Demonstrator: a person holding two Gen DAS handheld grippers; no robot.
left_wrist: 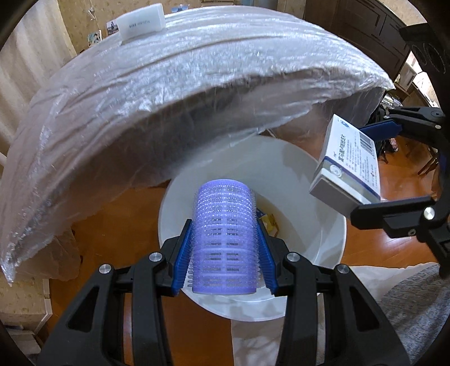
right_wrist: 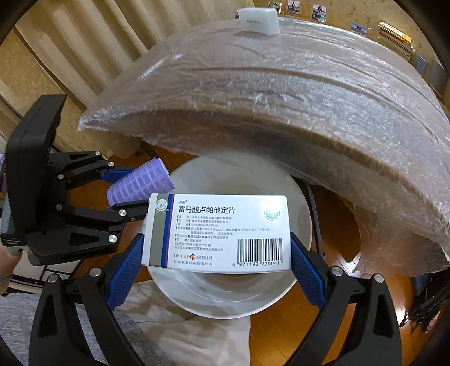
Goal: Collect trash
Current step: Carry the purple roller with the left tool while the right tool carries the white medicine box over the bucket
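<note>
While both grippers are hanging over the round white plastic bin [left_wrist: 295, 180] on the brown wooden floor [left_wrist: 118, 219], each is carrying one piece of trash.

Item one: the left gripper [left_wrist: 224, 233], black-framed with blue ribbed pads, is clamping a lilac cylindrical hair roller with a bristly surface [left_wrist: 225, 239] by its sides. The roller is pointing away from the camera and sitting directly above the bin's open mouth.

Item two: the right gripper [right_wrist: 216, 247] is squeezing a white rectangular cardboard medicine box with a blue stripe and a barcode [right_wrist: 216, 231] by its two short ends. The box is lying flat, printed face up, also over the bin's opening. In the left wrist view the same box is showing at the right, tilted, near the bin's rim.

Item three: a table wrapped in wrinkled clear plastic film [left_wrist: 174, 93] is standing just behind the bin, its edge overhanging part of the rim. A small white rectangular box [left_wrist: 142, 21] is resting on the far side of its top.

Item four: some yellow scraps [left_wrist: 270, 222] are lying inside the bin, partly hidden by the roller.

Item five: a pale cloth [right_wrist: 180, 318] is lying on the floor against the bin's near side.
</note>
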